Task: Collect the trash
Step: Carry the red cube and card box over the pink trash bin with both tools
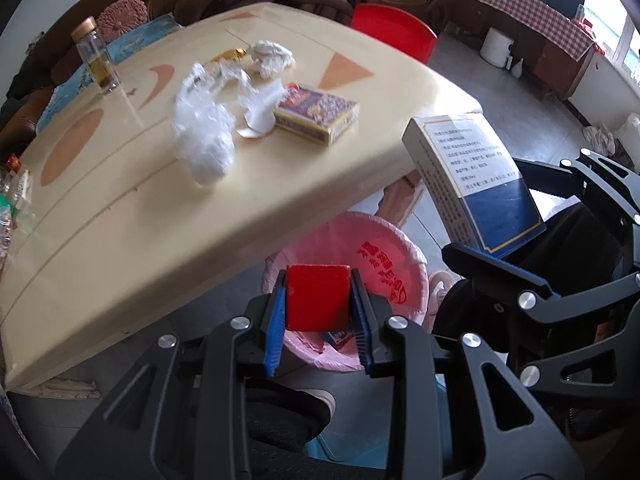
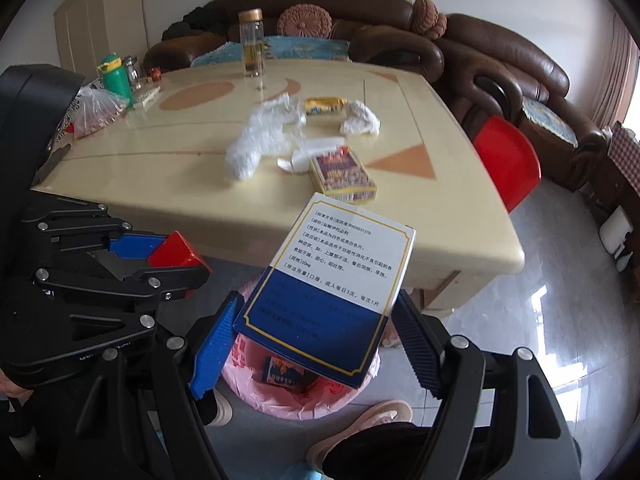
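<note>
Drop-off stage by the looks of it. Left gripper [image 1: 318,320] clamped on a small red box [image 1: 318,298], right gripper [image 2: 316,344] squeezing a blue-and-white medicine box [image 2: 332,276], both right above the pink-lined bin [image 2: 280,396]. Next up, probably just letting go over the opening. Chinese print on the medicine box, "50mg" readable. More trash beyond on the table [image 1: 120,240]: patterned card box [image 1: 316,114], crumpled plastic [image 1: 204,136].

Small blue box [image 2: 282,372] in the pink-lined bin [image 2: 256,390], mostly hidden behind white-and-blue carton [image 2: 332,280]
</note>
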Demonstrator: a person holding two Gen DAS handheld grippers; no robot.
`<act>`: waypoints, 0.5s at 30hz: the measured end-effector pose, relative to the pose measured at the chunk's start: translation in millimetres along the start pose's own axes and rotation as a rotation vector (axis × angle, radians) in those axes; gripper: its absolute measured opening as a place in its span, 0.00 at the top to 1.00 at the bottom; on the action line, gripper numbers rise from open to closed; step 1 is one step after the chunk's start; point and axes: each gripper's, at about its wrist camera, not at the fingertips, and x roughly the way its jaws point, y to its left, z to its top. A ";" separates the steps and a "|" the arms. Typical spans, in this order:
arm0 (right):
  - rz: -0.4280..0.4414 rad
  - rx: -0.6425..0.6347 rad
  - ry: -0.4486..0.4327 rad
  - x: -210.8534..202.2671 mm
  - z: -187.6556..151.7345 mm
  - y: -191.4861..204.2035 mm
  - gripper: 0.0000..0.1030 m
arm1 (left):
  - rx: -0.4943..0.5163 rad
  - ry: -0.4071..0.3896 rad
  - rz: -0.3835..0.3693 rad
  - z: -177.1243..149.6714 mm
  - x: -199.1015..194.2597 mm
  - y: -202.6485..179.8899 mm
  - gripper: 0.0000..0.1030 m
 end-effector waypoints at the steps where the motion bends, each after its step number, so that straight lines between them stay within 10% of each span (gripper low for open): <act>1: -0.001 0.000 0.008 3.4 -1.9 -0.2 0.29 | 0.001 0.009 0.000 -1.1 4.7 -0.3 0.71; 15: 0.001 0.034 0.152 64.2 -27.5 -20.0 0.29 | -0.063 0.126 -0.021 -16.1 71.0 8.2 0.71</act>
